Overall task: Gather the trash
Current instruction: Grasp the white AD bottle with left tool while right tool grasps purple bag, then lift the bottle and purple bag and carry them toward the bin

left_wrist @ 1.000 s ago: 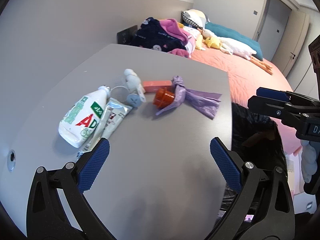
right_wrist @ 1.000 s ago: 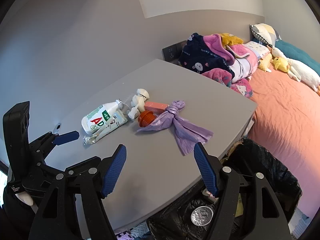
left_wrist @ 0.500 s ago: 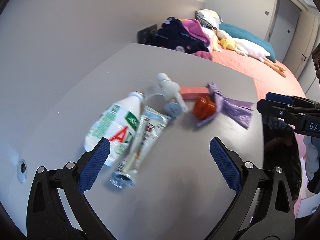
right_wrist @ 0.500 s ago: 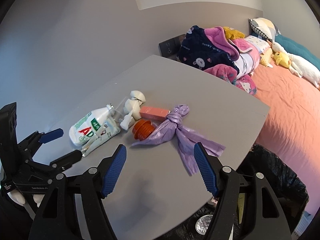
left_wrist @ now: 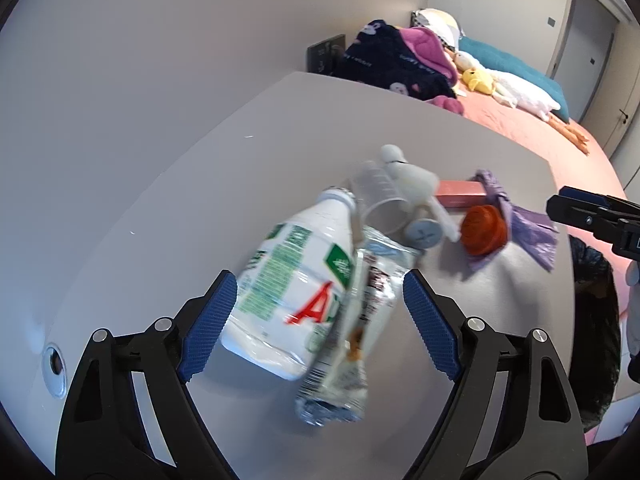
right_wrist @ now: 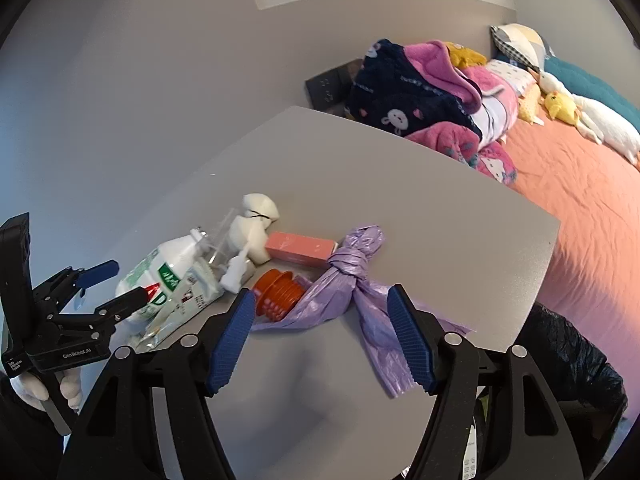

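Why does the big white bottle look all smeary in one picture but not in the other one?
In the left wrist view the white bottle and the wrapper on it are smeared, probably motion blur from a moving camera, while the left gripper fixed to it looks sharp. In the right wrist view the purple bag and bottle look crisper. Both views bend straight edges, like the table.

Grey desk (right_wrist: pixel 460 208) filling mid-frame. Clustered at centre-left: white plastic bottle (right_wrist: pixel 160 276), crumpled foil wrapper (left_wrist: pixel 352 328), clear measuring cup (left_wrist: pixel 378 200), pink box (right_wrist: pixel 300 249), orange cap (right_wrist: pixel 280 294), knotted purple bag (right_wrist: pixel 352 280).
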